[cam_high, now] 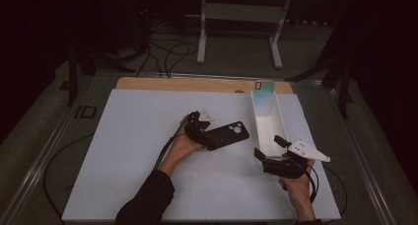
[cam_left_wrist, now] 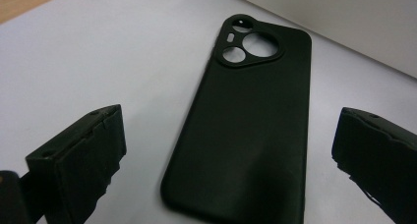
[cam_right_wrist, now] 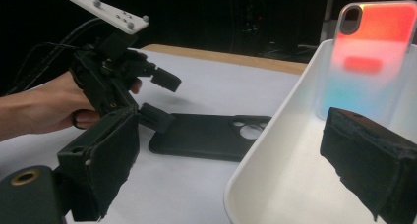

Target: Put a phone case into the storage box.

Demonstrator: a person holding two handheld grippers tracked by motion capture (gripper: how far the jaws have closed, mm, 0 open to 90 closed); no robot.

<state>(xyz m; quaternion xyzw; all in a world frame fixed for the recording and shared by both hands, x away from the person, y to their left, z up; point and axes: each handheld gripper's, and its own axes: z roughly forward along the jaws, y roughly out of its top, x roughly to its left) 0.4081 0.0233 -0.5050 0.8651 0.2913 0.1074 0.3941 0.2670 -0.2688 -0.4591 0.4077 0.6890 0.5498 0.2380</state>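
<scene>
A black phone case (cam_high: 227, 134) lies back up on the white mat, camera cut-outs pointing toward the tray. My left gripper (cam_high: 197, 126) is open, its jaws either side of the case's near end (cam_left_wrist: 251, 126); the right gripper view shows it (cam_right_wrist: 161, 98) at the case's left end (cam_right_wrist: 206, 135). A long white tray (cam_high: 256, 117) stands to the right, with an iridescent phone case (cam_high: 262, 93) leaning upright at its far end (cam_right_wrist: 373, 52). My right gripper (cam_high: 270, 147) is open at the tray's near end, one jaw inside the tray, one outside its rim (cam_right_wrist: 275, 130).
The white mat (cam_high: 138, 151) covers most of the table, with a wooden board edge (cam_high: 187, 83) at the back. Cables (cam_high: 167, 52) and a white stand (cam_high: 241, 18) lie on the floor beyond. A cable trails from each gripper toward the person.
</scene>
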